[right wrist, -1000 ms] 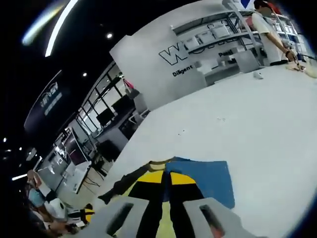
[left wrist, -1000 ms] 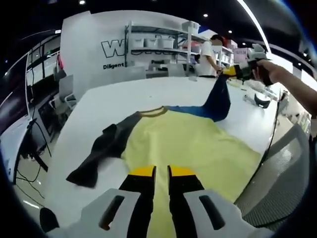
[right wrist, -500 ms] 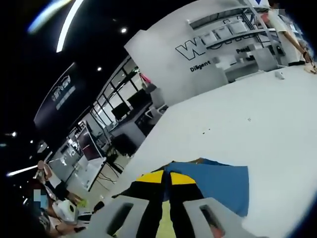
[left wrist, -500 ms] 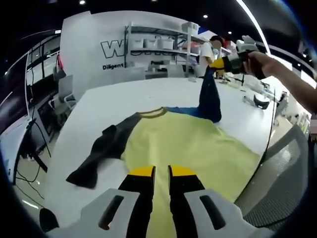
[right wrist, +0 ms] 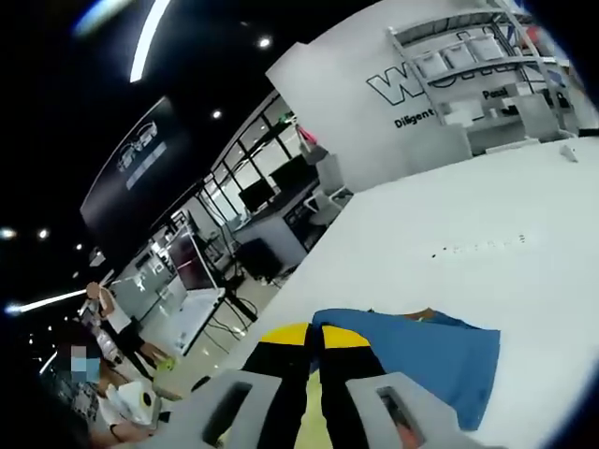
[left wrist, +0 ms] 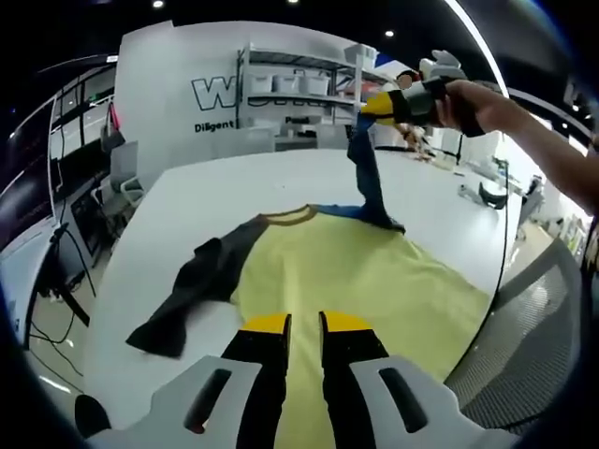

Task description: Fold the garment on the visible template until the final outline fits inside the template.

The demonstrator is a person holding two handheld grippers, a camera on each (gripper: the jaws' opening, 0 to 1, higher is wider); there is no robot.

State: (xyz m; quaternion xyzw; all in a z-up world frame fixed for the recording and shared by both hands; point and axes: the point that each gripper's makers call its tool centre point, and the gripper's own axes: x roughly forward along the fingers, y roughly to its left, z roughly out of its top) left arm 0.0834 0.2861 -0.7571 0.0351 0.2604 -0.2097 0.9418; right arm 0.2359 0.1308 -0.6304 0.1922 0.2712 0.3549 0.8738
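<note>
A yellow garment [left wrist: 356, 271] lies flat on the white table [left wrist: 206, 196], its dark grey sleeve [left wrist: 197, 281] spread out to the left. My left gripper [left wrist: 296, 327] sits at the near hem, its jaws shut on the yellow fabric. The blue sleeve [left wrist: 367, 178] hangs stretched upward from the garment's far shoulder. It is pinched by my right gripper [left wrist: 379, 105], held in a hand high above the table. In the right gripper view, the right gripper [right wrist: 315, 335] is shut on the blue sleeve [right wrist: 421, 351], which drapes below the jaws over the table [right wrist: 487, 262].
A grey mesh chair [left wrist: 538, 327] stands off the table's right edge. A dark object [left wrist: 494, 192] lies on the far right of the table. Shelving [left wrist: 299, 84] and a lettered wall stand behind. People [right wrist: 108, 313] are beyond the table's left side.
My right gripper has carried the blue sleeve higher and leftward, toward the garment's middle. The left gripper has stayed at the hem.
</note>
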